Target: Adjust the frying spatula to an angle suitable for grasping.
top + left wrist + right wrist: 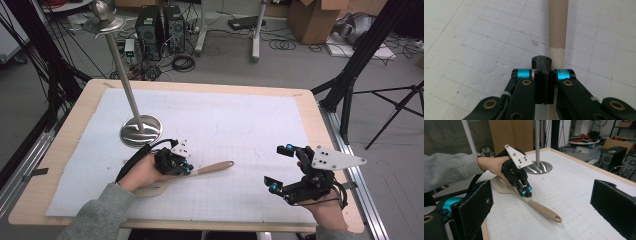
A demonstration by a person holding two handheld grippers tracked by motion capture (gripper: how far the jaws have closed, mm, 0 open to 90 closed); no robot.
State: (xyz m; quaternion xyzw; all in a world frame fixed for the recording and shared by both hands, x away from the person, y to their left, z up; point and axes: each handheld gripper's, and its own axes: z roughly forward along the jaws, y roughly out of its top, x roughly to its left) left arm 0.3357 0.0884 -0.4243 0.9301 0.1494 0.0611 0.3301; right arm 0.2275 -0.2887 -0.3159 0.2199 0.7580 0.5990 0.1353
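White gridded matting covers my wooden surface (65, 145), with grey floor, computer towers and coiled cables behind it along the top of the high view. At the upper left of that frame a metal stand (141, 131) rests its round base on the mat, and its thin pole leans up toward the top left corner.

My left fingers (186, 170) sit at the lower left of centre in the high view, pressed fully together and pointing down at the spatula (212, 167). In the left gripper view the closed pads meet in the middle of the frame, and the spatula's beige handle (558, 27) runs straight up behind them to the top edge; I cannot tell whether the tips pinch it or only press on it. In the right gripper view the spatula lies flat on the mat, its slotted head (499, 185) under my left hand at centre left and its handle running down to the right, ending in a hanging hole.

My right fingers (281, 168) stand wide apart at the lower right of the high view, with nothing between them, well apart from the spatula. In the right gripper view their two black pads (472, 206) frame the lower corners.
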